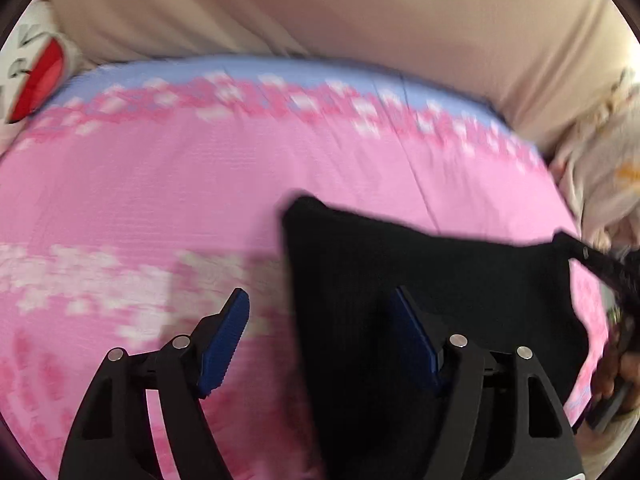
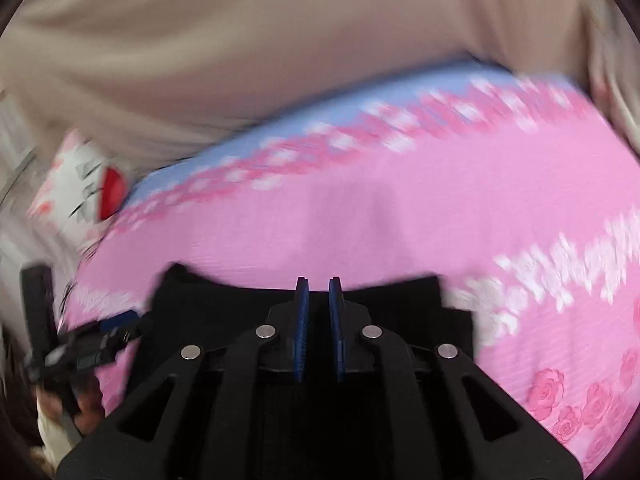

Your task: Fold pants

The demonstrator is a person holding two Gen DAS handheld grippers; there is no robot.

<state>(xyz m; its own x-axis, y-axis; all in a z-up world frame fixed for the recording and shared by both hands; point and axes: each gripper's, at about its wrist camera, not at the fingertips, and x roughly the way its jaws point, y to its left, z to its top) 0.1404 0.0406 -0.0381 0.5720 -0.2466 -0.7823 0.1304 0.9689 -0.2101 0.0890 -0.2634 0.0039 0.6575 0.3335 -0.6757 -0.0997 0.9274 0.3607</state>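
The black pants (image 1: 400,272) lie on a pink flowered bedsheet (image 1: 160,184). In the left wrist view my left gripper (image 1: 320,316) is open, its blue pads wide apart, with the pants' left edge between them. My right gripper shows at the right edge (image 1: 608,272), holding the pants' corner. In the right wrist view my right gripper (image 2: 320,296) is nearly closed on the black pants (image 2: 392,308), pinching the top edge. My left gripper (image 2: 100,340) shows at the left by the pants' other corner. Both views are blurred.
A beige curtain or cover (image 1: 320,12) hangs behind the bed. A white pillow with a red patch (image 1: 36,76) lies at the far left corner; it also shows in the right wrist view (image 2: 88,184). A light cloth (image 1: 612,168) lies at the right.
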